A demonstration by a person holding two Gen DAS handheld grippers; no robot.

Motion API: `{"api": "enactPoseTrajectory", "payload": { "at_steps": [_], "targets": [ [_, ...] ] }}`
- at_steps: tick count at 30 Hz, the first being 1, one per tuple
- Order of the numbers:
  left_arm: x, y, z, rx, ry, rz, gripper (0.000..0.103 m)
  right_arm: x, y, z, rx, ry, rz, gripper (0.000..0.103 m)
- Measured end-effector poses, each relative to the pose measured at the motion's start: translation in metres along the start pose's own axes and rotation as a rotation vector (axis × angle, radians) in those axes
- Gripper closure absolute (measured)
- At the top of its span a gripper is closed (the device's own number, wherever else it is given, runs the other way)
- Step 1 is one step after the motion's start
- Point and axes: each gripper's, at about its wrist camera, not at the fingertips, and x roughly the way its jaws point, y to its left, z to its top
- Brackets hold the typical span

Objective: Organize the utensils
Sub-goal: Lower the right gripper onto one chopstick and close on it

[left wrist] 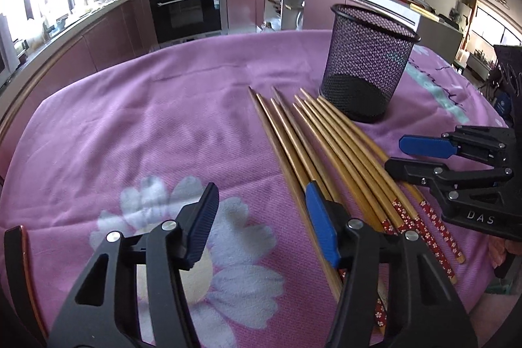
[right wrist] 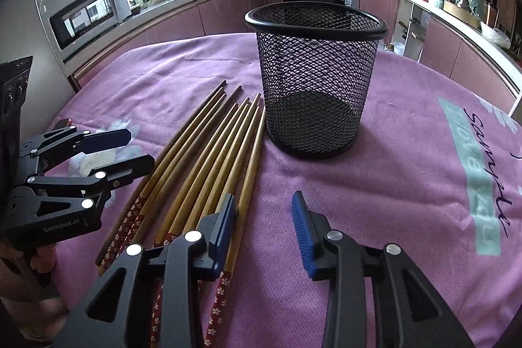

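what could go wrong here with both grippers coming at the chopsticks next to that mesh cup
The chopsticks lie packed side by side, so closing on one may drag or roll its neighbours. The left gripper and right gripper, both open, approach the same bundle and could collide. The mesh cup stands at the tips; a shoved bundle might tip it.

- The chopsticks (right wrist: 208,158) look like smooth wood with a slight sheen; their thick ends bear a red flowered coating.
- The mesh cup (right wrist: 313,80) is black metal mesh, matt, with a smooth rim.
- The cloth (left wrist: 146,119) over the bench is woven pink fabric, matt and slightly rough.
- The right gripper (right wrist: 264,224) is matt black plastic with ribbed blue pads (right wrist: 301,234).
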Motion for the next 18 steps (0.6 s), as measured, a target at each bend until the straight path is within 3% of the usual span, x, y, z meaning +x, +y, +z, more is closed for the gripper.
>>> {"api": "enactPoseTrajectory", "payload": {
  "at_steps": [4,6,13,17,18],
  "targets": [
    [0.006,-0.001,0.004,0.004,0.025,-0.028,0.052,0.004,0.001,0.004,-0.008,0.008,-0.006,0.073],
    [0.008,-0.001,0.006,0.002,0.035,-0.037,0.059,0.005,0.002,0.006,-0.014,0.011,-0.009,0.073],
    [0.016,-0.003,0.014,0.018,0.050,-0.037,0.061,0.009,0.004,0.010,-0.034,0.016,-0.017,0.074],
    [0.020,-0.001,0.022,0.006,0.051,-0.037,0.075,0.012,0.003,0.014,-0.026,0.017,-0.004,0.085],
    [0.021,-0.001,0.023,0.002,0.051,-0.036,0.081,0.012,0.002,0.014,-0.015,0.019,0.012,0.095]
  ]
}}
